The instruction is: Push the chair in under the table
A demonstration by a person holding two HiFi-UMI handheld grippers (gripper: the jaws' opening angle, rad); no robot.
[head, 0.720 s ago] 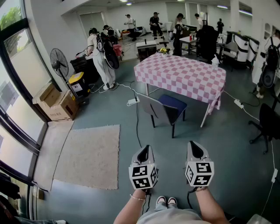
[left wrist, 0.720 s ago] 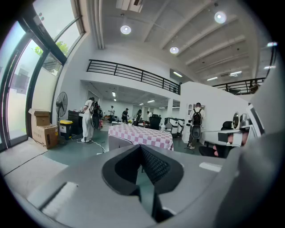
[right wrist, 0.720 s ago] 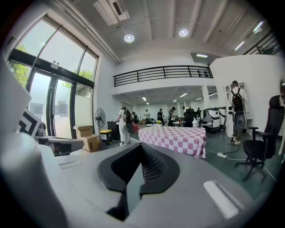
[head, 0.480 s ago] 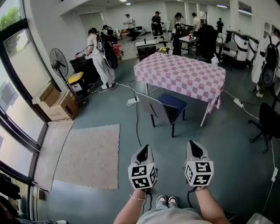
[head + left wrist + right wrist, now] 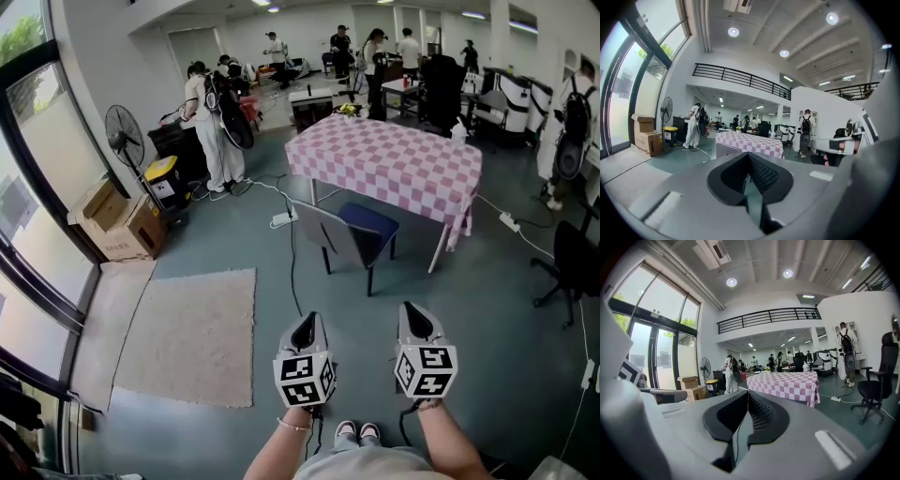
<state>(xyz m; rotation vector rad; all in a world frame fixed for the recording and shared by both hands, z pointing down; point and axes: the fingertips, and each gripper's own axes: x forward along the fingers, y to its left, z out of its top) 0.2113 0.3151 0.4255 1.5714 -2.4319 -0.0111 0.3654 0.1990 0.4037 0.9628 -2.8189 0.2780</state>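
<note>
A chair (image 5: 349,235) with a grey back and a blue seat stands half drawn out from a table (image 5: 392,159) covered in a pink-and-white checked cloth. Its back faces me. The table (image 5: 749,142) also shows far ahead in the left gripper view, with the chair back (image 5: 725,150) in front of it, and the table (image 5: 786,382) shows again in the right gripper view. My left gripper (image 5: 307,323) and right gripper (image 5: 416,316) hover side by side over the floor, well short of the chair. Both are shut with nothing between the jaws.
A beige rug (image 5: 192,333) lies at the left, cardboard boxes (image 5: 117,217) and a standing fan (image 5: 127,137) by the window wall. A power strip and cable (image 5: 285,217) cross the floor left of the chair. A black office chair (image 5: 569,264) stands right. Several people work at the back.
The people at the back of the room have shifted a little. Both grippers and the chair stay where they were.
</note>
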